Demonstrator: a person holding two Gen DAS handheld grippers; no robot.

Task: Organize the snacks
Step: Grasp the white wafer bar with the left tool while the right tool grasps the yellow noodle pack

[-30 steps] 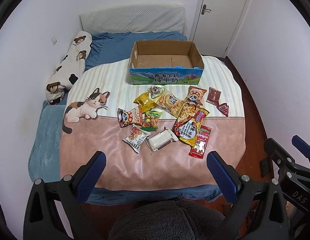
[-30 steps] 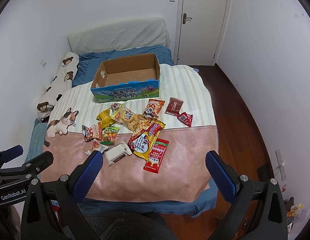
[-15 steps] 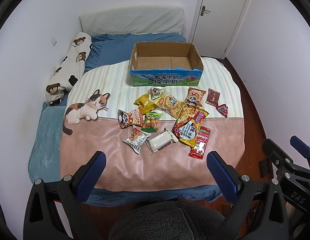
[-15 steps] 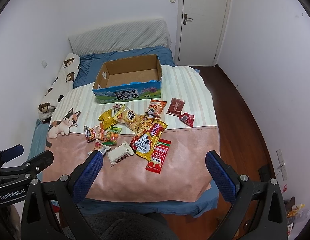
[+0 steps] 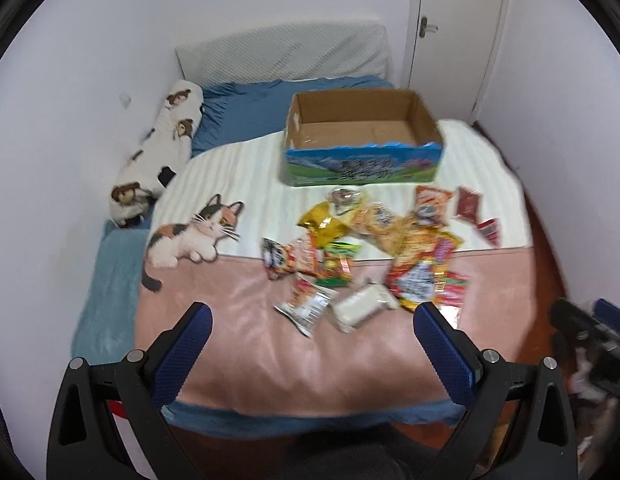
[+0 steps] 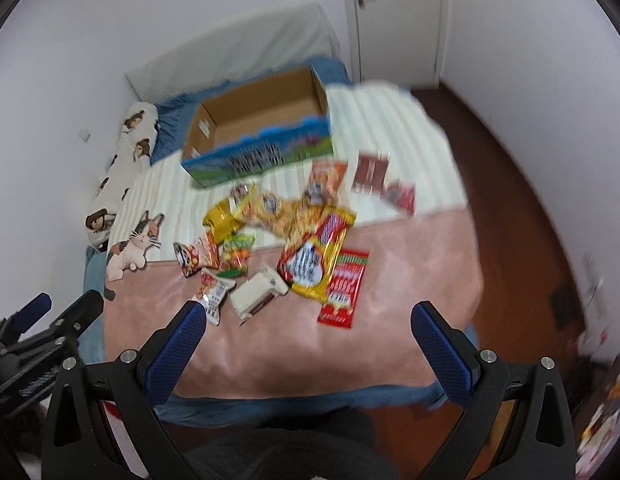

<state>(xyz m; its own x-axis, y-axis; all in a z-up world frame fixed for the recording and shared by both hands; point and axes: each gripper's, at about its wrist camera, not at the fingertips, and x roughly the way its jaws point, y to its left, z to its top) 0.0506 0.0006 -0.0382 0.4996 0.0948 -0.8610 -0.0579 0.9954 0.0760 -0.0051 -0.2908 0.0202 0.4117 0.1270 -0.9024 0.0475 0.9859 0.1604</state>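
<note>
A big bed [image 5: 270, 352] with a pink and striped blanket [image 6: 410, 248] lies in front of both claws. Far ahead of the claws, a cardboard box [image 5: 364, 138] sits on the blanket with nothing inside it. Between the box and the claws is a messy pile of snacks [image 5: 366, 248]. The biggest one is a red and yellow bag [image 6: 316, 252]. Next to it lies a flat red packet [image 6: 344, 286]. A small white packet [image 6: 256, 292] lies closest to the claws. The left claw [image 5: 312, 346] is wide open and holds nothing. The right claw [image 6: 306, 344] is wide open too, with nothing in it. Both pictures are a bit blurry.
</note>
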